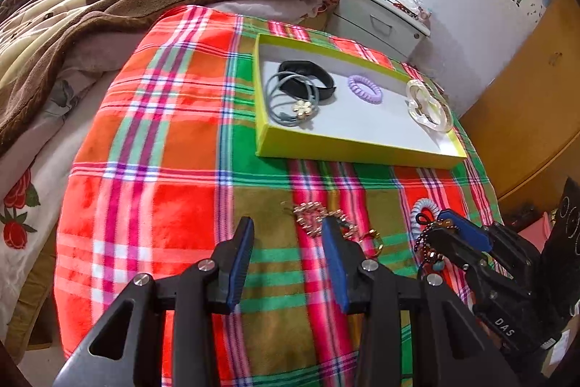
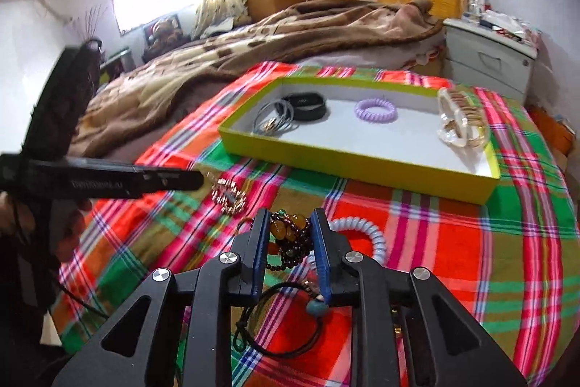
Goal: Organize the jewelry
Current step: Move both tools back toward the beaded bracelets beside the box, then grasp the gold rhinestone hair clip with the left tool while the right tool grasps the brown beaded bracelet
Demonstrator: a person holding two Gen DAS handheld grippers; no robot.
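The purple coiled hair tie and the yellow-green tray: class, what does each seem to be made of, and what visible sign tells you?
Purple coiled hair tie: probably smooth plastic; glossy spiral coils hold a ring shape.
Yellow-green tray: likely cardboard; thin straight walls, matte coloured outside, plain white inside.

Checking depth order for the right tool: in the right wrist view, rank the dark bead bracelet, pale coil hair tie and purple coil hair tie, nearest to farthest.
1. Dark bead bracelet: between the right tool's fingers.
2. Pale coil hair tie: on the cloth, just right.
3. Purple coil hair tie: in the yellow tray, beyond.
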